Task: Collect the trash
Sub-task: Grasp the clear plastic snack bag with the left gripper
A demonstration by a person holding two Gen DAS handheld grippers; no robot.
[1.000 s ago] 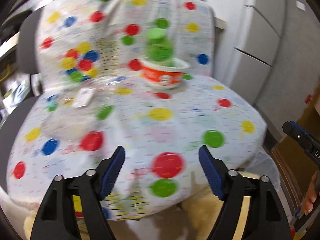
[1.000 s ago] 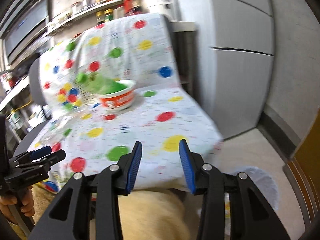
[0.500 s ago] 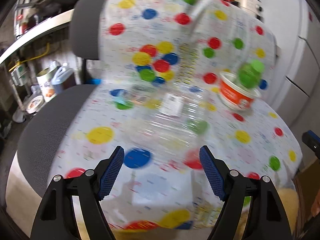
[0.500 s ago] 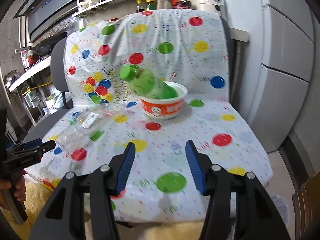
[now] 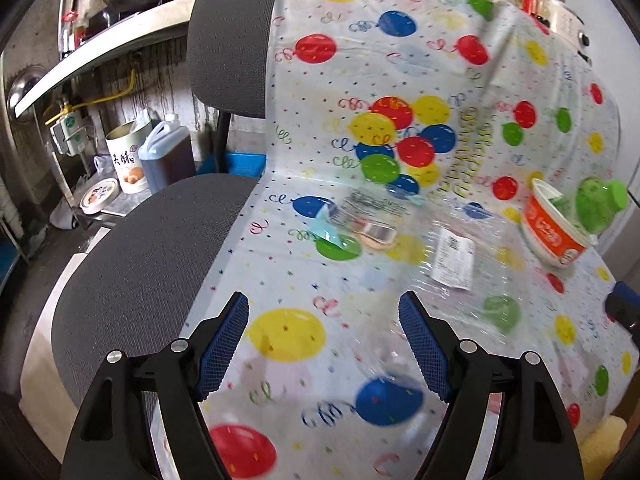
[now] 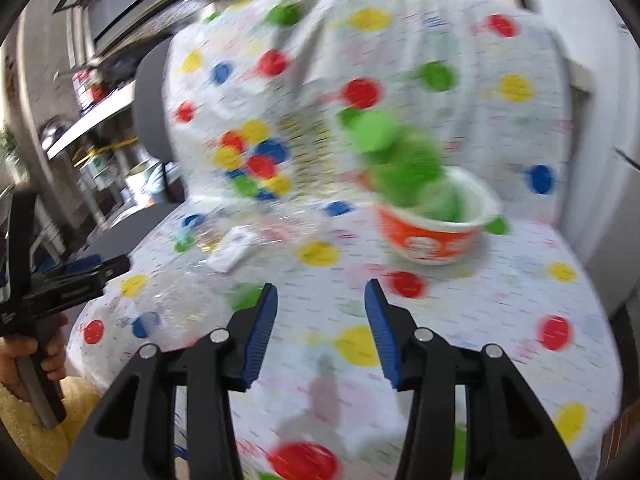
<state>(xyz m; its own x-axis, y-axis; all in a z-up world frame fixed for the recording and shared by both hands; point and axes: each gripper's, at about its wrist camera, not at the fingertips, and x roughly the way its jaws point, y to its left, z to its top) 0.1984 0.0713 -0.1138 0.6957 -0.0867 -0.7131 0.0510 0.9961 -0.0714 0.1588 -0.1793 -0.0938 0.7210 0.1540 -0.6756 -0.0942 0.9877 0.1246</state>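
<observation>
1. At the far left of the left wrist view, a cluttered kitchen corner is seen: a pale shelf [image 5: 100,56] runs along the wall, and below it stand a cream tin [image 5: 128,158] and a jug of dark liquid [image 5: 166,156] side by side.
2. A dark mesh office chair [image 5: 152,248] is shown next; its left part is bare, while the rest of its seat and back is covered by a white sheet printed with coloured balloons [image 5: 400,80].
3. The left hand-held gripper [image 5: 324,344] is held over the front of the seat with its blue pads wide apart and nothing between them.
4. Clear plastic trash is spread on the sheet: a crumpled wrapper with a printed label [image 5: 372,216] lies near the seat's back, and just right of it a clear plastic sheet with a white sticker [image 5: 454,258] is seen.
5. Further right on the seat, an orange instant-noodle bowl [image 5: 554,236] is placed, with a green plastic bottle [image 5: 596,204] leaning in it, cap upward.
6. In the blurred right wrist view, the right hand-held gripper [image 6: 320,320] is seen partly open and empty above the seat's front; its jaws have just been closing slightly. The bowl lies beyond it, a little to the right.
7. A pale cabinet [image 6: 624,200] is glimpsed at the right edge.
</observation>
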